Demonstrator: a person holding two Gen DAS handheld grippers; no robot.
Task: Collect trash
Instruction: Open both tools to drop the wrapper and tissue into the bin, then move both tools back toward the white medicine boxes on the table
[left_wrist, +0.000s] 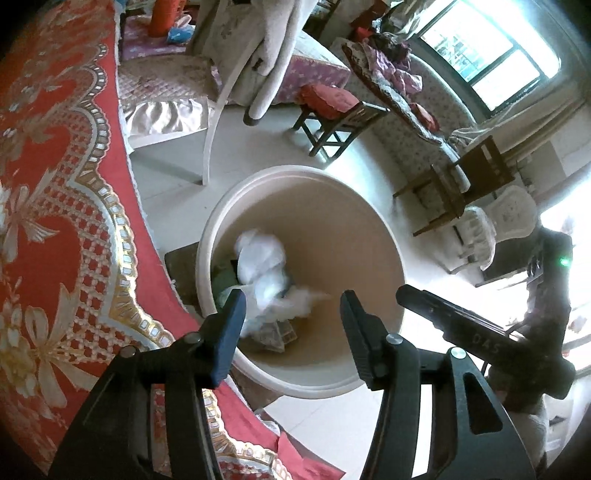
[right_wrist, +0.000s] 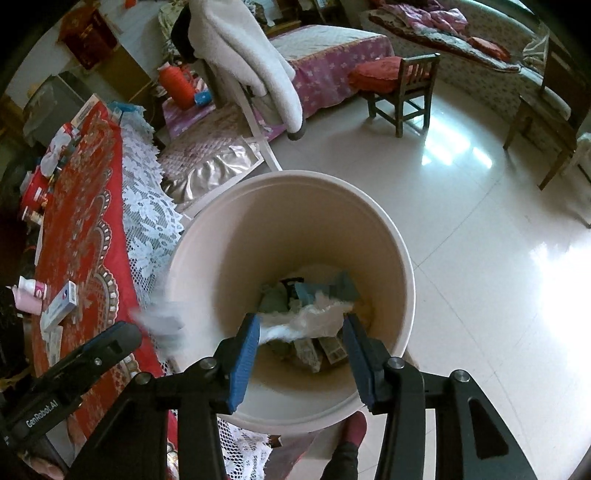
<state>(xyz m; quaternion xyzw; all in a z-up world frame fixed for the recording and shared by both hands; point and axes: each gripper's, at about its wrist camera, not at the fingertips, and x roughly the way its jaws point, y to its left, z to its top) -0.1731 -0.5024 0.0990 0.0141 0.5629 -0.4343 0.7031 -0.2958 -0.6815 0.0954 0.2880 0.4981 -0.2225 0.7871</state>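
Note:
A cream round trash bin (left_wrist: 369, 206) stands on the floor beside the table; it also shows in the right wrist view (right_wrist: 402, 258). Inside lie crumpled white tissue (left_wrist: 264, 266), blue and green scraps and small boxes (right_wrist: 308, 350). My left gripper (left_wrist: 291, 306) is open and empty above the bin's near rim. My right gripper (right_wrist: 301, 326) is open over the bin, with blurred white tissue (right_wrist: 314, 319) between and below its fingers. Another blurred pale scrap (right_wrist: 162, 321) is in the air at the bin's left rim. The right gripper also shows at the right of the left view (left_wrist: 443, 314).
A table with a red and gold cloth (left_wrist: 55, 221) and white lace edge (right_wrist: 147, 206) stands left of the bin, with small boxes and bottles (right_wrist: 59, 302) on it. A white chair (left_wrist: 221, 92), a small wooden chair (right_wrist: 402, 88), a bed and a sofa stand beyond.

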